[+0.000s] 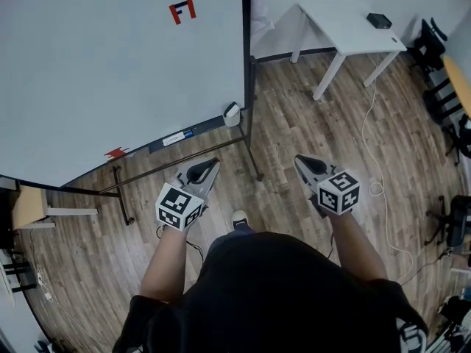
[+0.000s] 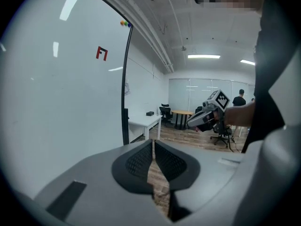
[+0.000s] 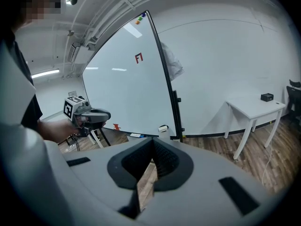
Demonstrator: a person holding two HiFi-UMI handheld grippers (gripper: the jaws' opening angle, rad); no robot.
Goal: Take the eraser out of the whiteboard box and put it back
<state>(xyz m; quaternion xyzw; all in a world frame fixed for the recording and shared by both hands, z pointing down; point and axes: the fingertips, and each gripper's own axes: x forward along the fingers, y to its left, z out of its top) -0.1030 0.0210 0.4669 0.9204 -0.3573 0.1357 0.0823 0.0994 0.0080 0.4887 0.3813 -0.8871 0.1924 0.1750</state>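
An office: big whiteboard [image 1: 110, 72], white desk [image 1: 346, 31], swivel chairs [image 1: 430, 44].

We see our left tongs [image 2: 154, 144] with their jaws pressed together and nothing between them. The whiteboard [image 2: 56, 107] fills the left side and carries a small red mark [image 2: 101, 53]. To the right, a hand [image 2: 236, 114] holds the right tongs [image 2: 193, 121] above the wooden floor [image 2: 188, 142]. Beyond the board's edge stands a white worktop [image 2: 145, 121].

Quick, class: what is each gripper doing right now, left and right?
Left gripper: closed, holding nothing.
Right gripper: closed, holding nothing.
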